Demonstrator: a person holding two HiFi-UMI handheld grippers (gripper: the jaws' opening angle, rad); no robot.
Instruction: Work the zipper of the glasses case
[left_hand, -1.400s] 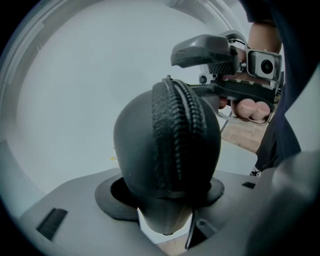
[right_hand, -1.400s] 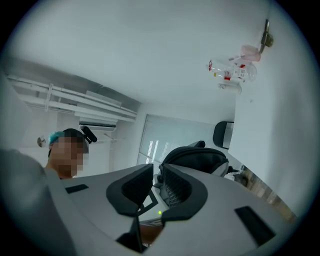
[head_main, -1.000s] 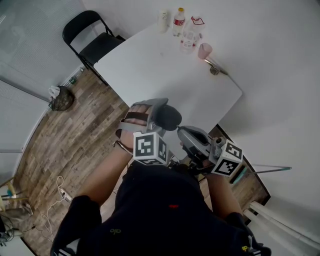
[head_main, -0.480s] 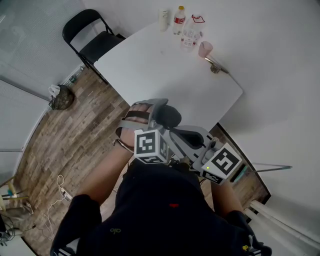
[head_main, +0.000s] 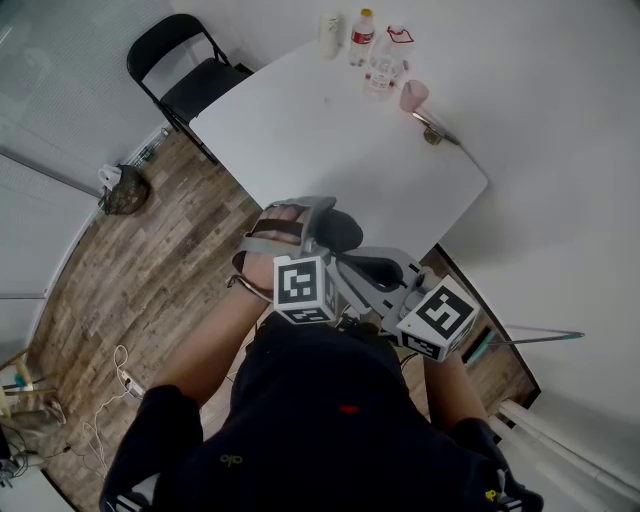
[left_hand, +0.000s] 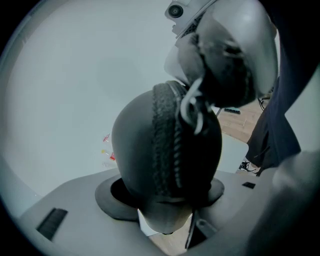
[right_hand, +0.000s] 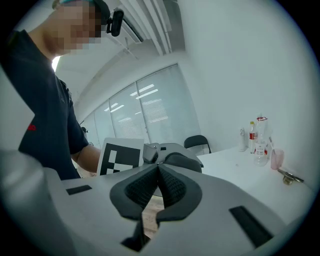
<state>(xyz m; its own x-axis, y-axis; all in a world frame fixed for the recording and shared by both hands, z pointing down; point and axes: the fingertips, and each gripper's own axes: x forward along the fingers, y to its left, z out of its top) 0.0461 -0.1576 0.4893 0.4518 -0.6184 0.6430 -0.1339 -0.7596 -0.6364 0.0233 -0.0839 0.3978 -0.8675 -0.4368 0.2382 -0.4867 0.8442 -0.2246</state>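
Right now your left gripper (left_hand: 165, 196) has its jaws spread wide around the dark glasses case (left_hand: 135, 150), the pads pressing on its two sides and holding it in the air in front of you, near the closest corner of the white table (head_main: 330, 130). Your right gripper (right_hand: 159, 168) has its fingers pressed together, pinching the pale zipper pull (left_hand: 192, 107), which sits at the zipper track (left_hand: 165, 140) running over the case's rounded end.
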